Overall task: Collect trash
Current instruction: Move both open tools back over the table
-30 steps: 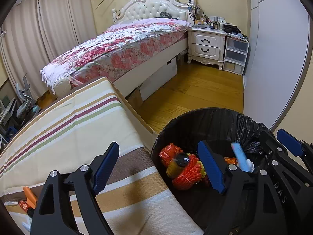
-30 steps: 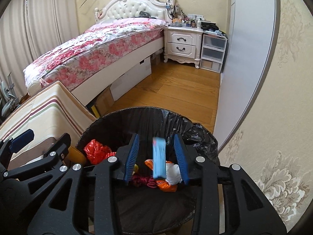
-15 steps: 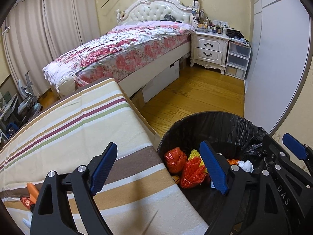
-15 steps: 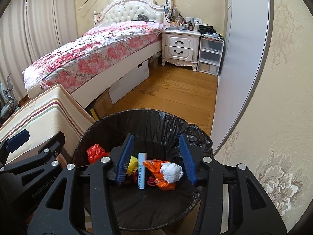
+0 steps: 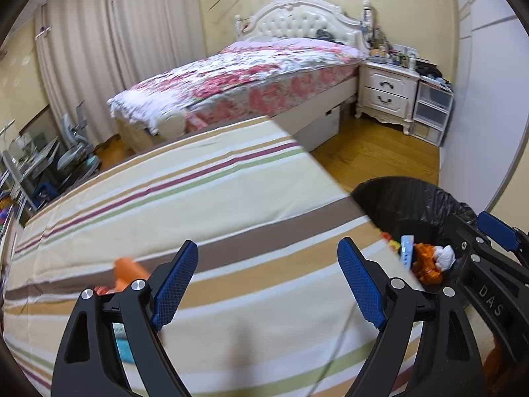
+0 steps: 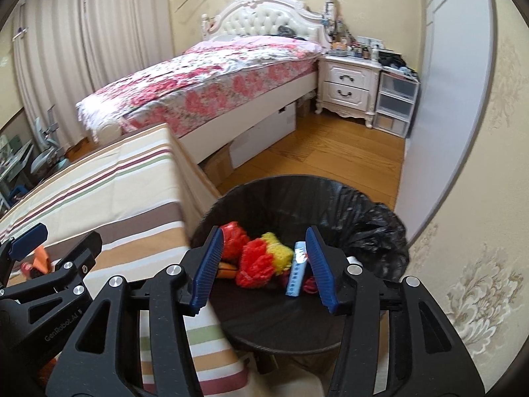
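A black-lined trash bin [image 6: 373, 218] stands beside the striped table and also shows in the left wrist view [image 5: 413, 198]. It holds red and yellow net trash [image 6: 261, 258], a blue wrapper [image 6: 296, 274] and a white wad [image 5: 444, 254]. My right gripper [image 6: 263, 268] is open and empty above the bin. My left gripper [image 5: 267, 281] is open and empty over the striped tablecloth [image 5: 198, 205]. An orange item [image 5: 127, 269] lies on the cloth left of the left gripper, partly hidden by its finger. A teal piece [image 5: 124, 347] shows behind that finger.
A bed with a floral cover [image 6: 211, 86] stands behind the table. A white nightstand [image 6: 348, 86] and plastic drawers [image 6: 395, 102] stand at the back right. A white wardrobe door [image 6: 449, 99] and papered wall are on the right. Wooden floor [image 6: 330, 155] lies between.
The left gripper has swung left from over the bin to over the striped table. The right gripper has opened wider and shifted slightly left; the blue wrapper lies in the bin.
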